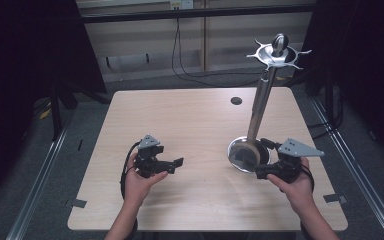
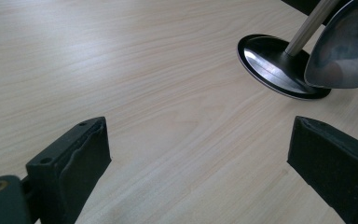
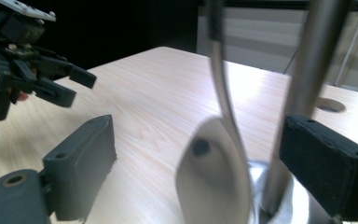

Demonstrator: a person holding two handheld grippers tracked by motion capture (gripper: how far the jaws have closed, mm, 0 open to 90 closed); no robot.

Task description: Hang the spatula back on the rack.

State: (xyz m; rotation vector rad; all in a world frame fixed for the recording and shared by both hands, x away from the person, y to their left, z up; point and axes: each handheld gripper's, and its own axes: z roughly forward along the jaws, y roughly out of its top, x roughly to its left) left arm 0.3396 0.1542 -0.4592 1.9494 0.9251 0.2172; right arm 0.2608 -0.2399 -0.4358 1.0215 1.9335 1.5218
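- Two hand-held grippers sit low over a pale wooden counter (image 1: 190, 125), each in one of the person's hands.
- The left hand-held gripper (image 1: 176, 164) has its jaws wide apart with bare wood between them, as its own view shows; it is also seen across the counter in the right gripper view (image 3: 77, 86).
- The right hand-held gripper (image 1: 258, 173) has its jaws apart too; a blurred metal spoon (image 3: 216, 172) hangs between them in its own view, and whether a jaw touches it cannot be told.
- The spoon's bowl (image 2: 345, 46) is cut off at the top right edge of the left gripper view.
- A tall metal stand (image 1: 260, 100) rises from a round base (image 1: 242, 152) near the counter's right side; its top, a dish with prongs (image 1: 278, 54), reaches past the far edge.
- In the high view, the right hand-held gripper covers part of the base's near rim.
- A small round hole (image 1: 236, 101) lies near the far edge.
- The counter's middle and left side lie open, with room between the grippers.
- Dark surroundings hide what lies to either side.
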